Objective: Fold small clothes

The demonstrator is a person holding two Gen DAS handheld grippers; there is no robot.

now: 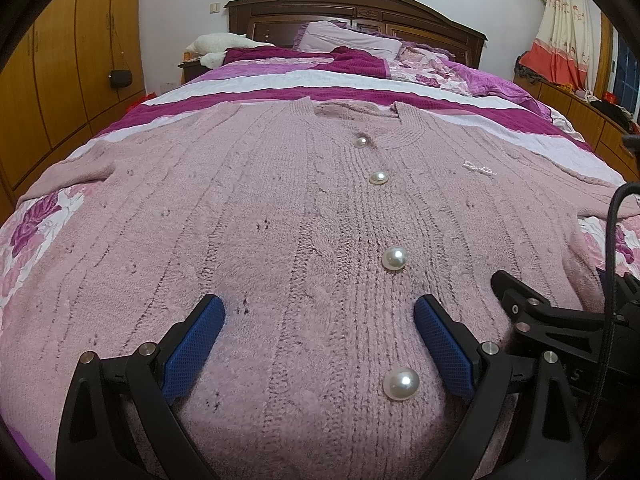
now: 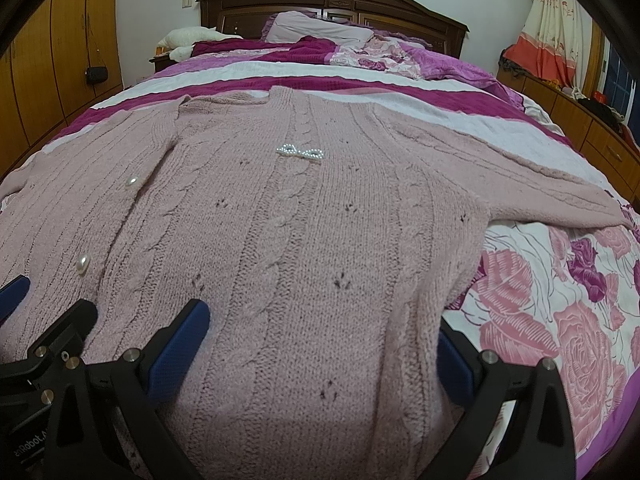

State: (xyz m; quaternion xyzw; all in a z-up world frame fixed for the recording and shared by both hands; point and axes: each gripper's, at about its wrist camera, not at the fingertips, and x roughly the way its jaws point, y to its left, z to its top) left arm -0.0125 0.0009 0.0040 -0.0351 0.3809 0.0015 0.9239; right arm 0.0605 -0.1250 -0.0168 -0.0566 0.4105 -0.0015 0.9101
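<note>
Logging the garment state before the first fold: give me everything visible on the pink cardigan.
The pink cardigan is a fuzzy cable-knit, lying flat and face up on the bed, unfolded, neckline toward the headboard. It is buttoned shut with round pearl buttons down the front. A small beaded bow sits on the chest. Both sleeves spread sideways. The left gripper and right gripper hang open low over its hem end; contact unclear.

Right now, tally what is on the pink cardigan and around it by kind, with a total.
Pink cardigan: 1
Pearl buttons in the left wrist view: 4
Beaded bow brooch: 1
Hand-held grippers, both open over the hem: 2 (left hand-held gripper, right hand-held gripper)
Total: 8
</note>
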